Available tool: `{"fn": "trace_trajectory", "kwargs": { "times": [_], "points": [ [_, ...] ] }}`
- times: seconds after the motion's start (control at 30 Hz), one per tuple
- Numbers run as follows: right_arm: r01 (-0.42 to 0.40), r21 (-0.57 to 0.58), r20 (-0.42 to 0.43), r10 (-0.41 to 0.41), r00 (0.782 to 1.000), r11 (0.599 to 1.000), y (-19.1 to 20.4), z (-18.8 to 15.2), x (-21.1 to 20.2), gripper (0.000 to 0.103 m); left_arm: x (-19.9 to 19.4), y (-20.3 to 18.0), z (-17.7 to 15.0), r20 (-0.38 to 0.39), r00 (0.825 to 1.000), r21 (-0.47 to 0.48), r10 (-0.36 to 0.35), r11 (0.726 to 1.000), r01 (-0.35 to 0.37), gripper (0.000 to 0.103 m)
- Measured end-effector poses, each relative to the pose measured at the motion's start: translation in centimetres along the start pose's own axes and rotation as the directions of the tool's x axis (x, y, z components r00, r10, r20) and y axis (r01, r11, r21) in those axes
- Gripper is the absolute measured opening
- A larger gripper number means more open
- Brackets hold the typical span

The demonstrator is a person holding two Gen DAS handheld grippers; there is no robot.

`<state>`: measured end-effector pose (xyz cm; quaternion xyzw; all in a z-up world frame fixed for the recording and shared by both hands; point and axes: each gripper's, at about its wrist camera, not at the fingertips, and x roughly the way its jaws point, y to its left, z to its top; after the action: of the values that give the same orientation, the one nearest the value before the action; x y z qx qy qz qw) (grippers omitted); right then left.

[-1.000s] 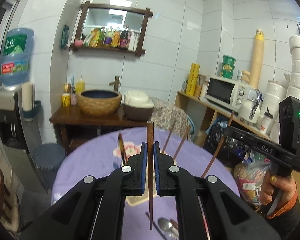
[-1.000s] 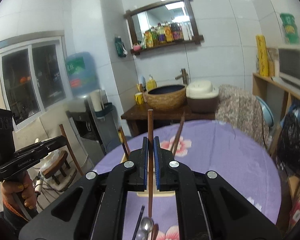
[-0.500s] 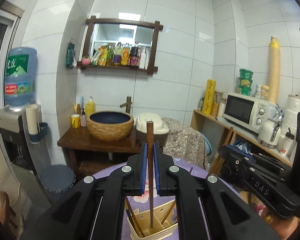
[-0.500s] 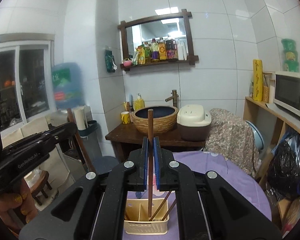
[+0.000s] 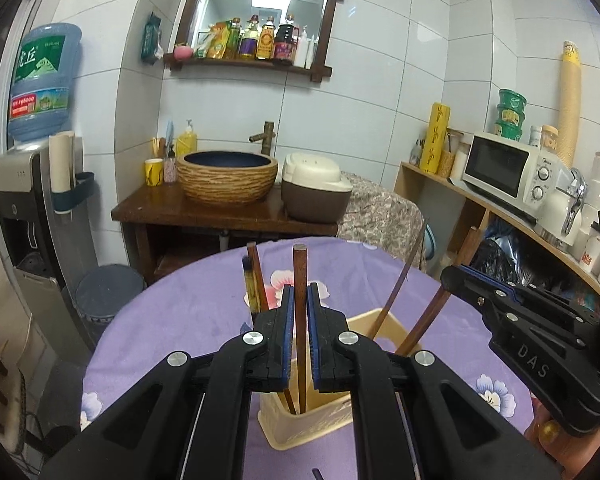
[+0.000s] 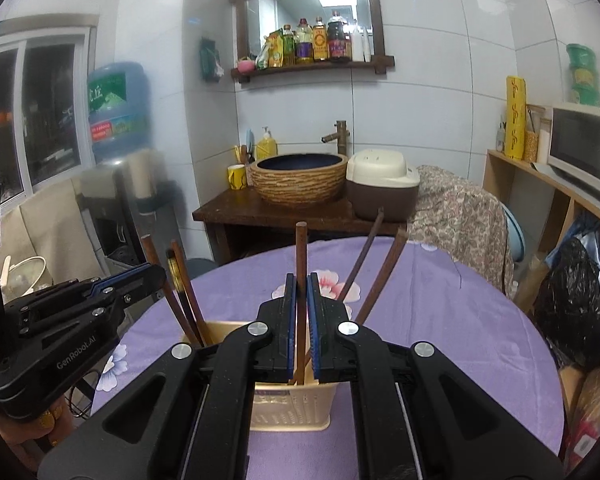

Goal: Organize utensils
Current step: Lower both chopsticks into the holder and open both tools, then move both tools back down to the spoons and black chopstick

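Chopstick (image 5: 300, 280) clamped upright in my left gripper (image 5: 299, 340), tip inside beige holder (image 5: 312, 420). My right gripper (image 6: 301, 328) clenched on second chopstick (image 6: 301, 252), over same holder.

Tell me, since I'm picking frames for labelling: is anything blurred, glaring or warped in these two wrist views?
Left wrist view: sharp; straight wall tiles bow from fisheye, corners black; bright lamp reflected in the wood-framed mirror. Right wrist view: blue water-cooler bottle and left side smeared, the brown wooden chopstick in the right gripper crisp; same mirror glare.
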<state>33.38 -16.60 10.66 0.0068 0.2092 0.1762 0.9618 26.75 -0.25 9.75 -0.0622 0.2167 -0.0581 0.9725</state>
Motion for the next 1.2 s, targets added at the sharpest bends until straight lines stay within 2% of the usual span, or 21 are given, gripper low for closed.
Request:
{"fn": "trace_trajectory", "kwargs": {
  "times": [0.23, 0.3, 0.33, 0.37, 0.43, 0.5, 0.57, 0.77, 1.0, 1.2],
  "points": [
    [0.028, -0.016, 0.016, -0.028, 0.999, 0.999, 0.1, -0.5, -0.3, 0.009, 0.3, 0.3, -0.8, -0.014, 1.000, -0.007, -0.004, 1.000, 0.004, 0.008],
    [0.042, -0.028, 0.027, -0.041, 0.999, 0.999, 0.2, -0.6, -0.6, 0.026, 0.1, 0.3, -0.8, -0.008, 1.000, 0.005, 0.000, 1.000, 0.000, 0.012],
    [0.052, -0.028, 0.041, -0.050, 0.998, 0.998, 0.3, -0.7, -1.0, 0.054, -0.2, 0.3, -0.9, 0.000, 1.000, 0.009, 0.002, 1.000, -0.002, 0.023],
    [0.058, -0.027, 0.055, -0.056, 0.997, 0.998, 0.4, -0.8, -1.3, 0.071, -0.6, 0.3, -1.0, 0.012, 1.000, 0.009, 0.004, 1.000, -0.004, 0.038],
    [0.071, -0.038, 0.098, -0.067, 0.993, 0.997, 0.6, -0.9, -2.4, 0.072, -1.8, 0.4, -1.2, 0.050, 0.999, 0.011, 0.013, 1.000, -0.014, 0.049],
    [0.069, -0.049, 0.111, -0.064, 0.992, 0.996, 0.7, -1.1, -3.2, 0.075, -3.1, 0.6, -1.6, 0.079, 0.997, 0.017, 0.026, 0.999, -0.027, 0.055],
    [0.074, -0.050, 0.136, -0.066, 0.989, 0.996, 0.6, -1.2, -4.3, 0.080, -4.2, 0.9, -2.0, 0.094, 0.995, 0.012, 0.033, 0.999, -0.034, 0.066],
    [0.064, -0.044, 0.158, -0.056, 0.986, 0.997, 0.5, -2.6, -7.3, 0.093, -6.9, 1.9, -4.4, 0.101, 0.994, -0.004, 0.042, 0.999, -0.042, 0.083],
    [0.068, -0.023, 0.116, -0.065, 0.991, 0.997, -0.3, -6.4, -9.4, 0.097, -8.2, 2.8, -8.2, 0.052, 0.996, 0.011, 0.071, 0.997, -0.071, 0.094],
    [0.109, 0.006, 0.017, -0.109, 0.994, 0.994, -1.9, -10.8, -9.6, 0.097, -8.4, 4.1, -11.6, -0.025, 0.996, 0.006, 0.088, 0.996, -0.088, 0.096]
  ]
}}
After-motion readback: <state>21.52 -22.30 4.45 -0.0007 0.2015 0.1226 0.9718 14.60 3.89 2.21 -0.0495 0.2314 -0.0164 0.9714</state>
